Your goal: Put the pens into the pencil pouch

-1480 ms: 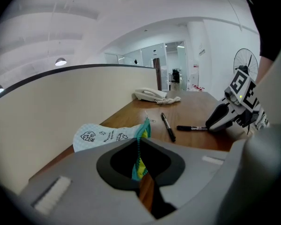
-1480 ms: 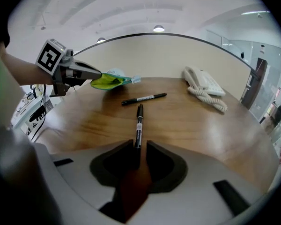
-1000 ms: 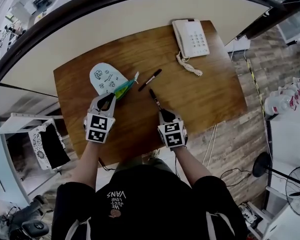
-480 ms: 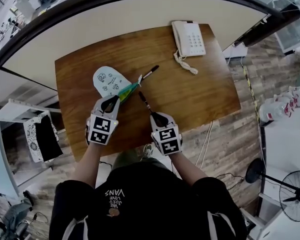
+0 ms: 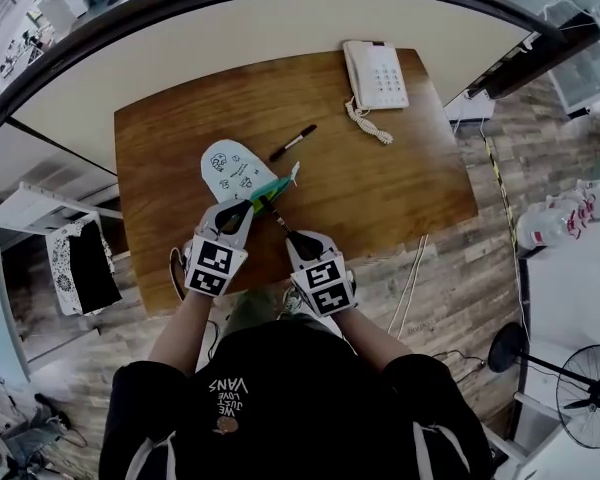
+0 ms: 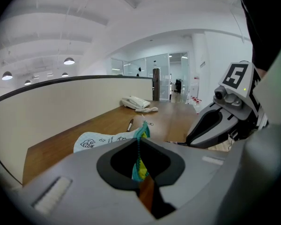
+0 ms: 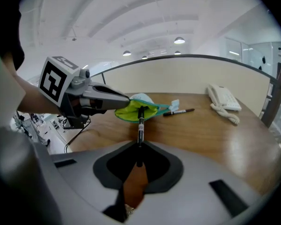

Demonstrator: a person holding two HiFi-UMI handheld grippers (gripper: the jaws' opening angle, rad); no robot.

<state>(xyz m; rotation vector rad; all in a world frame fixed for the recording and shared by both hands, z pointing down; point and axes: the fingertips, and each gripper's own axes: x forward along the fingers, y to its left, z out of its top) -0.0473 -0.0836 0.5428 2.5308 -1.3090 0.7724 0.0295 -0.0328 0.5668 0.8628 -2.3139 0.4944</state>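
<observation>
My left gripper is clamped on the pencil pouch rim; my right gripper pinches one pen, tip apparently at the pouch's open mouth; the second pen lies on the desk, untouched.

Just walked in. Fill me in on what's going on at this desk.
A person works over a wooden desk with two grippers. The left hand-held gripper is shut on the edge of the pencil pouch, holding its mouth open. The right hand-held gripper is shut on a black pen, its tip at that opening. A second pen lies on the desk beyond the pouch.
</observation>
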